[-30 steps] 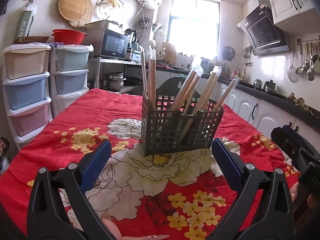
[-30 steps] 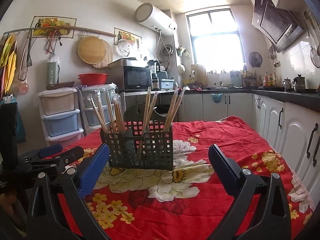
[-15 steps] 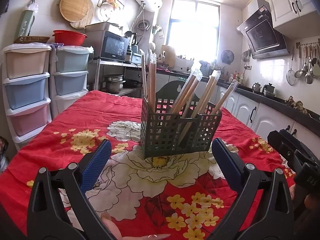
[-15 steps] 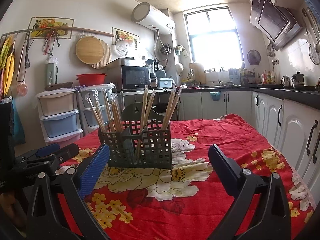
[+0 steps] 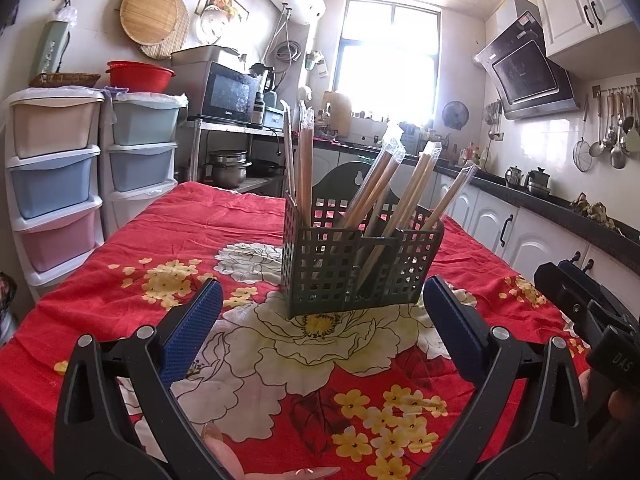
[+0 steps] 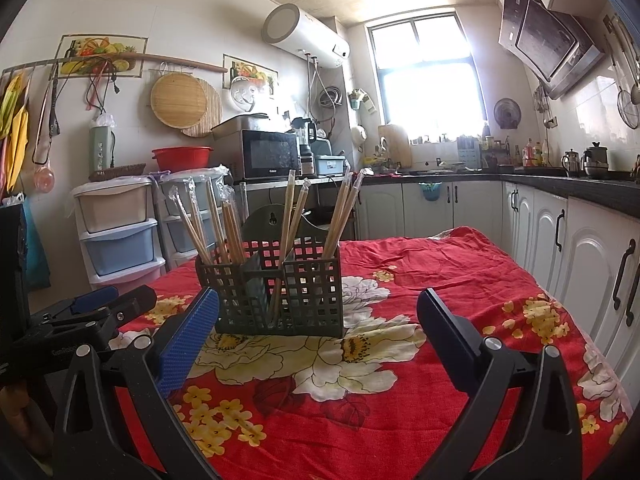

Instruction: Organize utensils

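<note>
A dark green lattice utensil holder (image 5: 356, 268) (image 6: 280, 288) stands on the table, divided into compartments. Several pairs of plastic-wrapped wooden chopsticks (image 5: 376, 184) (image 6: 224, 220) lean upright in it. My left gripper (image 5: 320, 328) is open, its blue pads wide apart, a little short of the holder with nothing between them. My right gripper (image 6: 316, 328) is also open and empty, facing the holder from the other side. The left gripper's body (image 6: 80, 320) shows at the left edge of the right wrist view, and the right gripper's body (image 5: 592, 312) at the right edge of the left wrist view.
A red flowered cloth (image 5: 160, 248) covers the table. Stacked plastic drawers (image 5: 52, 184) stand to the left of the table. White cabinets under a dark counter (image 6: 580, 224) run along the right wall. A microwave (image 6: 268, 154) sits on a shelf behind the table.
Both views have tilted upward slightly, so the holder sits a little lower in each. Both grippers stay open and the holder and chopsticks have not moved.
</note>
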Motion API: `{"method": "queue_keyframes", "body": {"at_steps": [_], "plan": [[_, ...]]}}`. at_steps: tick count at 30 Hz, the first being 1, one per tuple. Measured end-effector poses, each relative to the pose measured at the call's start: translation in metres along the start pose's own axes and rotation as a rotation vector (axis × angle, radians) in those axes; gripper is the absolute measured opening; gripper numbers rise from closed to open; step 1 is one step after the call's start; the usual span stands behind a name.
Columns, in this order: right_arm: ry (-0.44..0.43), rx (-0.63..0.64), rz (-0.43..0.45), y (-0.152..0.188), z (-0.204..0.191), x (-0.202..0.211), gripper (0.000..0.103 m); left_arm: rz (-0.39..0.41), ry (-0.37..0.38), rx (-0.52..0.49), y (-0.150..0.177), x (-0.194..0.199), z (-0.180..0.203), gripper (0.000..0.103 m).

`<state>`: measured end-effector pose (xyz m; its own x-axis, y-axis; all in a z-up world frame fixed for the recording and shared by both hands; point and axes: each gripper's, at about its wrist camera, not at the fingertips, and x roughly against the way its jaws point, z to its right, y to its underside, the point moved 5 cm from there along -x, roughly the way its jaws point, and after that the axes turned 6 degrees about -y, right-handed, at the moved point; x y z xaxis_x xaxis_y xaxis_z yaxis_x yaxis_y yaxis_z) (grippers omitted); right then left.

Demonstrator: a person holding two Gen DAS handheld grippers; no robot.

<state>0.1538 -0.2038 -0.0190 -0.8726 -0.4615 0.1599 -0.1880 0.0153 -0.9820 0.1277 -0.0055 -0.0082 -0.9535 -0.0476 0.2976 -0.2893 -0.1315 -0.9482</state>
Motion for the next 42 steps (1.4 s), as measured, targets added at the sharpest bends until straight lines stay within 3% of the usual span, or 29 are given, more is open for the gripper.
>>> {"method": "queue_keyframes", "body": {"at_steps": [42], "plan": [[0.002,-0.001,0.001,0.0008,0.0003,0.0001,0.097,0.000,-0.005,0.006,-0.0014,0.0016,-0.0031,0.092]]}}
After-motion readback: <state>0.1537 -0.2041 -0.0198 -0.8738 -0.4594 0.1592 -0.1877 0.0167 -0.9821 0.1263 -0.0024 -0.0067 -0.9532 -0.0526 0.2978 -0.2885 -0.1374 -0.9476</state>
